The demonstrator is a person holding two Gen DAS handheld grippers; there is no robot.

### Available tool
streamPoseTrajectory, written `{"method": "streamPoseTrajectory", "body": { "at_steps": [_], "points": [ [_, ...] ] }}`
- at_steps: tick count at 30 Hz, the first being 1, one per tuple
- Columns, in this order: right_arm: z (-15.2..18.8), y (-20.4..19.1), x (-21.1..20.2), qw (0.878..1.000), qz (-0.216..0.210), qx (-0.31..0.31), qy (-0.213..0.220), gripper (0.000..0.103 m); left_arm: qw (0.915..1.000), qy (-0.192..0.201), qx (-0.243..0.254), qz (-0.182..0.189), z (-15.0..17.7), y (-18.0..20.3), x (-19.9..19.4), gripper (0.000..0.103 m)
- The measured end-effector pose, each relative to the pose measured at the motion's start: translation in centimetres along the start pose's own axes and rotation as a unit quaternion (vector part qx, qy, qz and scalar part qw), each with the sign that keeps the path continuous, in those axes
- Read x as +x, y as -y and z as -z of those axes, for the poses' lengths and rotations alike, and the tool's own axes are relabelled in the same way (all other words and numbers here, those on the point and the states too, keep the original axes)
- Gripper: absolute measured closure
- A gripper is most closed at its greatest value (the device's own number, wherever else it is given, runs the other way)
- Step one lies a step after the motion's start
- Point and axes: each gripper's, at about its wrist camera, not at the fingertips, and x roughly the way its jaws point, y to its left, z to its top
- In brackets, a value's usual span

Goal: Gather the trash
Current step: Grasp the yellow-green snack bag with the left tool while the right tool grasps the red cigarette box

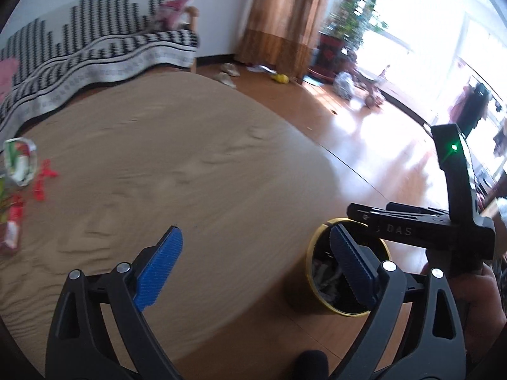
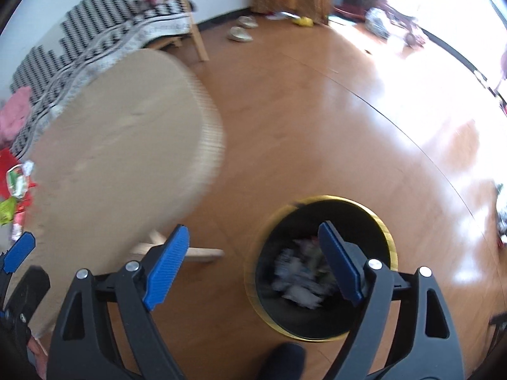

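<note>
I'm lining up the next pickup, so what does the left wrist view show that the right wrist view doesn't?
Only the left wrist view shows the right gripper's black body above the bin, and the red clips beside the wrappers. Only the right wrist view shows the whole bin opening with crumpled trash inside, plus the table's wooden leg. Both show the round table, the gold-rimmed bin, the wrappers at the table's left edge, and open, empty fingers.

Harsh daylight from blown-out windows (image 1: 427,31), glare on floor (image 2: 396,110), motion blur, fisheye-curved edges
</note>
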Motion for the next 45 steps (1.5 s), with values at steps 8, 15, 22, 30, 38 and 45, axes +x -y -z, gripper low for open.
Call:
{"method": "streamPoseTrajectory", "body": {
  "at_steps": [8, 15, 22, 30, 38, 45],
  "points": [
    [0.0, -15.9, 0.5, 0.992, -0.049, -0.118, 0.010, 0.019, 0.9852, 0.034, -0.110, -0.127, -0.2, -15.5, -5.9, 0.011],
    [3.1, -28.3, 1.6, 0.973, -0.094, -0.209, -0.006, 0.019, 0.9587, 0.044, -0.175, -0.220, -0.1, -26.1, -8.0, 0.011],
    [7.0, -35.3, 2.9, 0.954, -0.103, -0.282, -0.026, 0.019, 0.9493, 0.032, -0.207, -0.235, -0.7, -32.4, -6.1, 0.011],
    [8.6, -39.0, 3.1, 0.946, -0.128, -0.297, -0.030, 0.017, 0.9550, 0.019, -0.203, -0.216, -0.7, -35.5, -4.9, 0.046],
    [8.7, -45.1, 4.3, 0.942, -0.135, -0.309, -0.008, 0.011, 0.9494, 0.044, -0.212, -0.227, 0.8, -35.0, -10.0, 0.064],
    [7.9, -49.5, 5.4, 0.948, -0.144, -0.285, -0.002, 0.012, 0.9438, 0.046, -0.207, -0.254, 3.3, -34.4, -13.8, 0.067]
  ]
}}
